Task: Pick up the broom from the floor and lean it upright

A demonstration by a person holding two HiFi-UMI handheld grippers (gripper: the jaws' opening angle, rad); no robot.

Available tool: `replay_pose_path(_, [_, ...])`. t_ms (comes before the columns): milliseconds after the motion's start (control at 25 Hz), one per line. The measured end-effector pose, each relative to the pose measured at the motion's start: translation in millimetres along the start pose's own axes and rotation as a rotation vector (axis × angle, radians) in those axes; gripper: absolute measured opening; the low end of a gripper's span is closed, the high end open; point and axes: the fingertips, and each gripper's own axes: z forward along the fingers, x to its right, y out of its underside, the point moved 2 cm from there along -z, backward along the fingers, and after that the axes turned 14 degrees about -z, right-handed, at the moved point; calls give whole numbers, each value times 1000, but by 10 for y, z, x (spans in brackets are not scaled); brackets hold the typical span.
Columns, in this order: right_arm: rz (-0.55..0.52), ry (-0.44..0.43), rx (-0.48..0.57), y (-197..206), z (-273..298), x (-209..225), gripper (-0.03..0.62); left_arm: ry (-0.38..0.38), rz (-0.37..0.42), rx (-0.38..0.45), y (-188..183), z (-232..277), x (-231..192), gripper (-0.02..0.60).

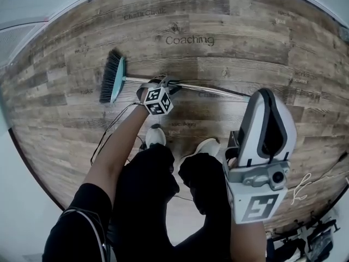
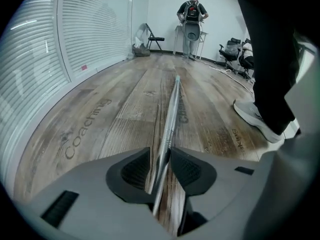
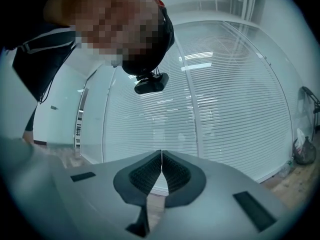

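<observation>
The broom lies flat on the wooden floor, its teal head with dark bristles (image 1: 113,76) at the left and its thin metal handle (image 1: 212,90) running right. My left gripper (image 1: 163,81) is down at the handle near the head. In the left gripper view the handle (image 2: 172,109) runs between the open jaws of the left gripper (image 2: 160,166); it lies close along the left pad, with a gap to the right pad. My right gripper (image 1: 266,93) is held up away from the broom. The right gripper (image 3: 161,156) has its pads together and nothing between them.
The person's two shoes (image 1: 155,135) (image 1: 204,146) stand just short of the handle. A thin cable (image 1: 109,130) trails on the floor at the left. A glass wall with blinds (image 2: 75,34) runs along one side. Another person (image 2: 191,14), a folding chair (image 2: 150,36) and office chairs (image 2: 235,49) are at the far end.
</observation>
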Motion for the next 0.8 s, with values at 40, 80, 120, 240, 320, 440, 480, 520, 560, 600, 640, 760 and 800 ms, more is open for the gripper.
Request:
replay_pose_path(40, [8, 8, 2, -6, 24, 28, 20, 8, 16, -13, 22, 15, 12, 135])
replay_pose_path(80, [14, 17, 5, -10, 46, 56, 20, 15, 35, -32, 54, 32, 27, 135])
replay_pose_path(120, [20, 24, 7, -14, 67, 84, 19, 21, 55, -53, 86, 52, 42, 135])
replay_pose_path(240, [31, 44, 12, -16, 120, 166, 20, 25, 77, -87, 123, 113, 51, 140])
replay_pose_path(320, [37, 55, 14, -15, 140, 214, 20, 24, 74, -101, 121, 133, 29, 123])
replay_pose_path(440, [49, 64, 13, -15, 130, 249, 20, 20, 108, -133, 94, 103, 9, 113])
replay_pose_path(480, [57, 65, 11, -17, 110, 245, 20, 21, 113, -138, 80, 71, 27, 112])
replay_pose_path(520, [67, 63, 8, -18, 83, 232, 20, 24, 111, -141, 68, 30, 54, 110])
replay_pose_path(560, [80, 62, 3, -17, 54, 216, 20, 28, 105, -142, 55, -14, 82, 110])
replay_pose_path(600, [95, 64, -3, -14, 23, 199, 20, 32, 99, -144, 38, -61, 103, 109])
replay_pose_path(640, [110, 69, -8, -11, -8, 183, 20, 36, 93, -146, 16, -111, 115, 109])
replay_pose_path(760, [141, 86, -39, 15, -120, 115, 20, 45, 81, -161, -69, -303, 171, 106])
replay_pose_path(800, [146, 91, -58, 27, -163, 81, 20, 47, 76, -166, -100, -387, 211, 104])
